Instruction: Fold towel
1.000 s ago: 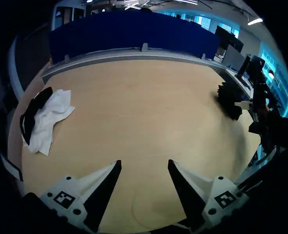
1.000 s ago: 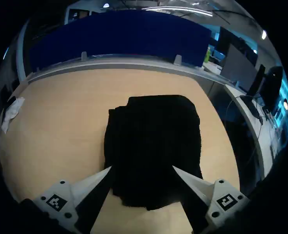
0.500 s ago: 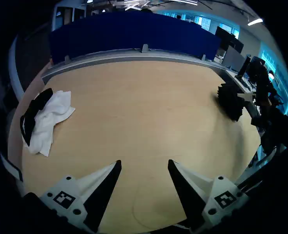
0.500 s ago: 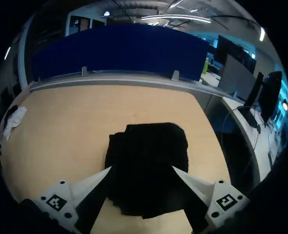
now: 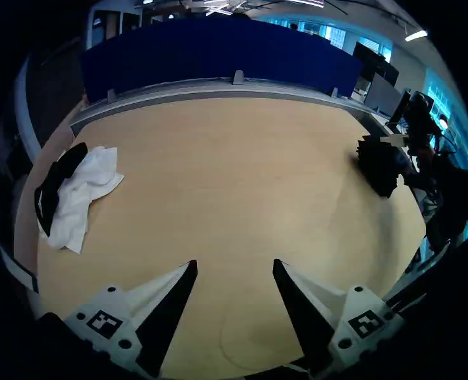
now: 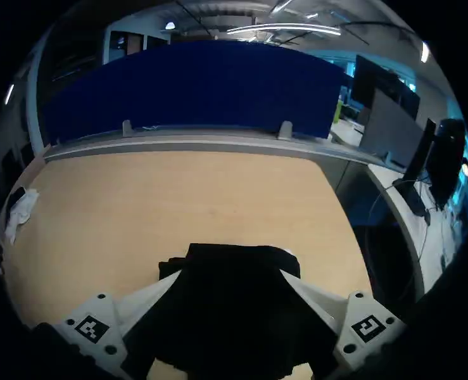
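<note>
The left gripper [image 5: 234, 263] hovers over a pale wooden table [image 5: 234, 164], jaws spread wide, holding nothing. A black towel [image 5: 379, 166] lies at 3 o'clock near the table edge, a white cloth [image 5: 85, 187] at 9 o'clock. The right gripper [image 6: 232, 272], jaws wide apart, straddles the towel at 6 o'clock

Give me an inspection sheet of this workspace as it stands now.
Surface: light wood table, flat.
Job's things: black towel, folded, lying near the table's right edge.
Clutter: white cloth, crumpled, with a black item against it, at the left edge.
Grippers: left claw open above the table; right claw open, its fingers either side of the black towel.
Cables: nothing seen on the table.
Surroundings: blue divider along the far edge; monitors on the neighbouring desk.
</note>
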The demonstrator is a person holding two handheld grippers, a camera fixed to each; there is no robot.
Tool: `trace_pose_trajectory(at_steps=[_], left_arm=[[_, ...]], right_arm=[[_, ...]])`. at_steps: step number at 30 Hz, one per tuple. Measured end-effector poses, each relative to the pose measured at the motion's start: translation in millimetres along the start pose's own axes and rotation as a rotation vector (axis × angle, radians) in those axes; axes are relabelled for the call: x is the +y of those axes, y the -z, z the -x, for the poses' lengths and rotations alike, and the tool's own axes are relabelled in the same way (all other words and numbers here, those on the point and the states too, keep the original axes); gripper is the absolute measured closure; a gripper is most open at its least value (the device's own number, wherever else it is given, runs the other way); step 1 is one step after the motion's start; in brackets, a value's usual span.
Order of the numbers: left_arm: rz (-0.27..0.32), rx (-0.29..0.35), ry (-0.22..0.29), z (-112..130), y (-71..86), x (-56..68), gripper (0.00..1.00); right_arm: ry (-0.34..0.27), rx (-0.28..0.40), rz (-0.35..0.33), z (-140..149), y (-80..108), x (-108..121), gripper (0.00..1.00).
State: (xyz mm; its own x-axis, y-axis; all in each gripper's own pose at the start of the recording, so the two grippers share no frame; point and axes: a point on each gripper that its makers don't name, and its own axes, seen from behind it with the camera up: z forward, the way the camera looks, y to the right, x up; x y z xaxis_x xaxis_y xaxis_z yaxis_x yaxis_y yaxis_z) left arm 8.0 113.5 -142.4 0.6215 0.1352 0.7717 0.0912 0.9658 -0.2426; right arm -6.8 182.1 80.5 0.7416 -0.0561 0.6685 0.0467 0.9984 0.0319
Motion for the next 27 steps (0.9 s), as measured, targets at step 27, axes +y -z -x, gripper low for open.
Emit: trace_pose_trajectory(at_steps=[27], left_arm=[[-0.026,-0.003,0.019,4,1.5,-5.9,0.12]], right_arm=[[-0.025,-0.058,-0.014,23,-31.7,5,0.00]])
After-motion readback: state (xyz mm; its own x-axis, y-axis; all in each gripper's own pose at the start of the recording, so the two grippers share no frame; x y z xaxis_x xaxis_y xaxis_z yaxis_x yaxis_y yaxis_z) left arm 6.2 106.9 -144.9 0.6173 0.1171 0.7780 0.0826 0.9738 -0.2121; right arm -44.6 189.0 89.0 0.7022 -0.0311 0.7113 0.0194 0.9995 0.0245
